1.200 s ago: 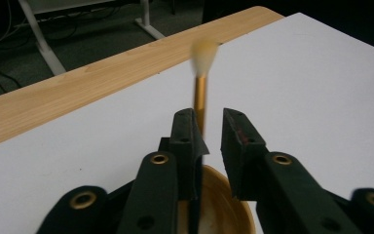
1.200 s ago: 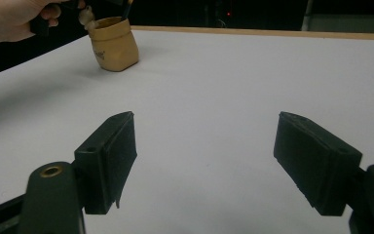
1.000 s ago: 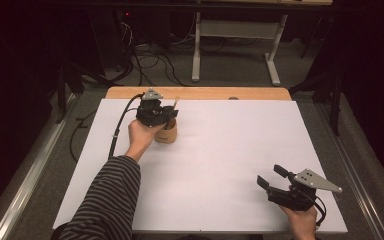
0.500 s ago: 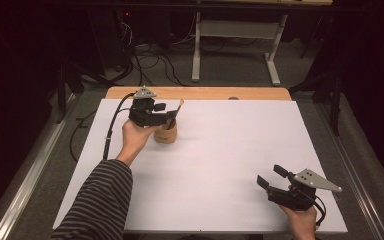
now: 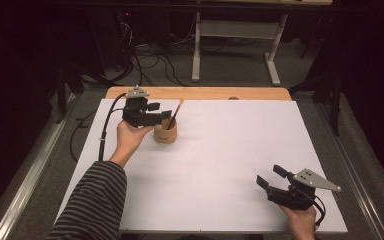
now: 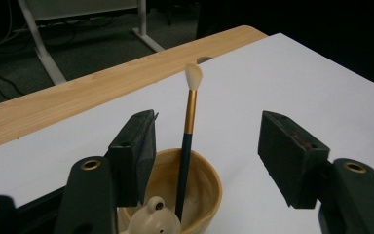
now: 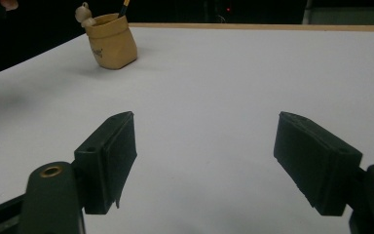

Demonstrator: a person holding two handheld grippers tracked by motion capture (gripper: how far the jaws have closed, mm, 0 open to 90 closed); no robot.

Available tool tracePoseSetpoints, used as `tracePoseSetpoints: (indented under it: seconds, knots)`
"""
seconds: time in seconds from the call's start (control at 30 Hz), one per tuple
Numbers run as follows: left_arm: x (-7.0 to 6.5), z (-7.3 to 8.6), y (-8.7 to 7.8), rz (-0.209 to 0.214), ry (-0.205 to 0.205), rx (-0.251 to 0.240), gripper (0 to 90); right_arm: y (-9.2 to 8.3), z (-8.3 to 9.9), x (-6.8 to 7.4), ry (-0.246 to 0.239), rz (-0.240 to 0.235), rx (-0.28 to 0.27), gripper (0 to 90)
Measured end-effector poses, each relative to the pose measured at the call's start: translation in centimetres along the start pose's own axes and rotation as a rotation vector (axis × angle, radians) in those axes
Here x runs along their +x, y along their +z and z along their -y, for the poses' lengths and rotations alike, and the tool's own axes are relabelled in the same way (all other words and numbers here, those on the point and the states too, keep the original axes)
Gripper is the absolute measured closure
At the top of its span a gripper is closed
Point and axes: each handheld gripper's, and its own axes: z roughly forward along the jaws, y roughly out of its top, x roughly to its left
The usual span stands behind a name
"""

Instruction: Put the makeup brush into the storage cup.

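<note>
A: The brush (image 5: 174, 113) is seen standing tilted in a tan cup (image 5: 165, 133), in the upper left part of the high view, on the white tabletop (image 5: 220, 150). Its pale tuft (image 6: 193, 76) is raised above the rim in the left gripper view.

B: How are the left tongs (image 5: 161, 113) posed?

A: They are held above the cup by a hand (image 5: 130, 137) reaching up from the lower left, the forearm in a striped sleeve (image 5: 94, 200). The jaws are spread wide, one on each side of the brush handle, and no contact with it is seen.

B: And the right tongs (image 5: 269, 177)?

A: They are held low at the lower right of the high view, well apart from the cup. Their jaws are likewise wide apart, with nothing between them but bare tabletop in the right gripper view, where the cup is seen at the upper left.
</note>
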Motion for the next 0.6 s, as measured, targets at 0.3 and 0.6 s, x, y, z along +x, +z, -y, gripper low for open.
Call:
tracePoseSetpoints:
  seconds: [0.3, 0.6]
  knots:
    - [-0.2, 0.2, -1.0, -0.005, 0.000, -0.008, 34.1, 0.0, 0.0, -0.1, -0.013, -0.001, -0.004, 25.3]
    - [-0.9, 0.4, -1.3, 0.020, 0.014, 0.002, 34.8, 0.0, -0.1, 0.1, -0.016, 0.000, -0.002, 25.3]
